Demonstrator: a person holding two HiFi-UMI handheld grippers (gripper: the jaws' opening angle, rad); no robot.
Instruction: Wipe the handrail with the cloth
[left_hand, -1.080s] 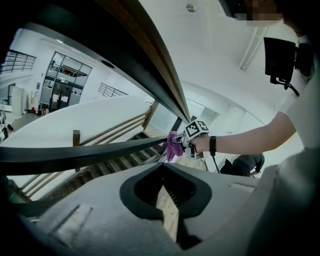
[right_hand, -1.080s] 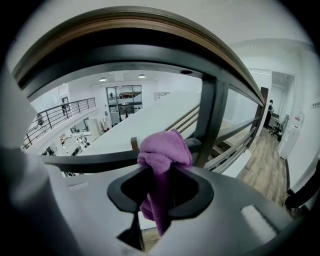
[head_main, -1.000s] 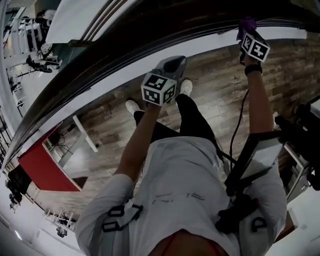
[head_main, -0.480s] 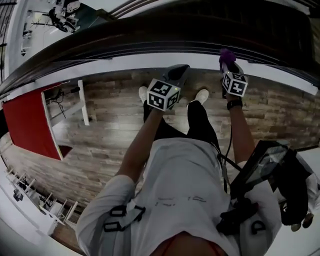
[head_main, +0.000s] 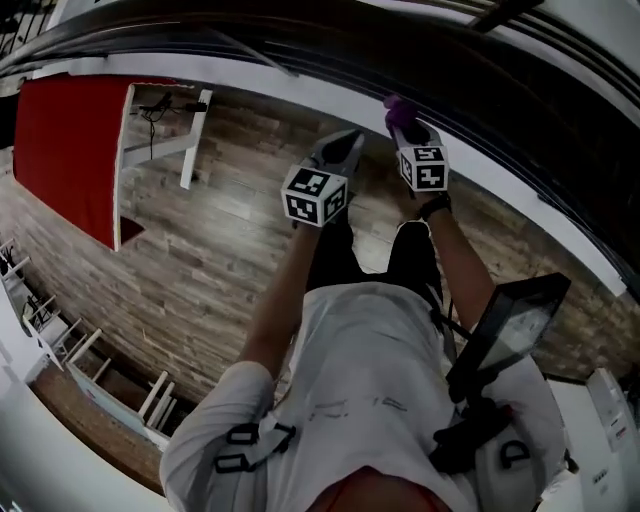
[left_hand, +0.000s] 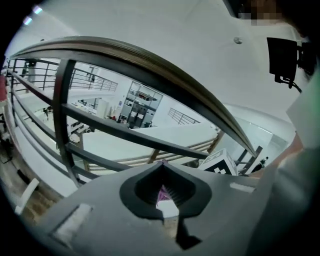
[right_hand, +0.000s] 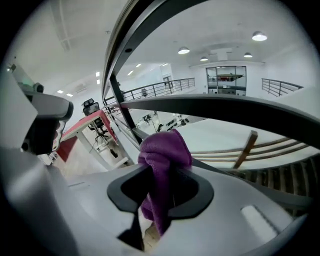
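Observation:
The handrail (head_main: 300, 55) is a long dark curved bar across the top of the head view. A purple cloth (head_main: 397, 107) sits right at the rail, and my right gripper (head_main: 403, 125) is shut on it. In the right gripper view the cloth (right_hand: 164, 160) bulges up between the jaws, with the rail (right_hand: 230, 114) just beyond it. My left gripper (head_main: 349, 142) is close to the left of the right one, below the rail, jaws shut. In the left gripper view the rail (left_hand: 150, 60) arches overhead, apart from the jaws, and a purple sliver shows in the gap.
Lower rail bars and a post (left_hand: 62, 115) run under the handrail. On the wooden floor (head_main: 220, 250) stand a red panel (head_main: 65, 150) and a white table (head_main: 165, 145). A black frame (head_main: 510, 325) hangs at the person's right side. White racks (head_main: 60, 345) are at lower left.
The head view has swung, so the rail and red panel now sit differently in it. The right gripper with the cloth has slid left along the rail, closer to the left gripper.

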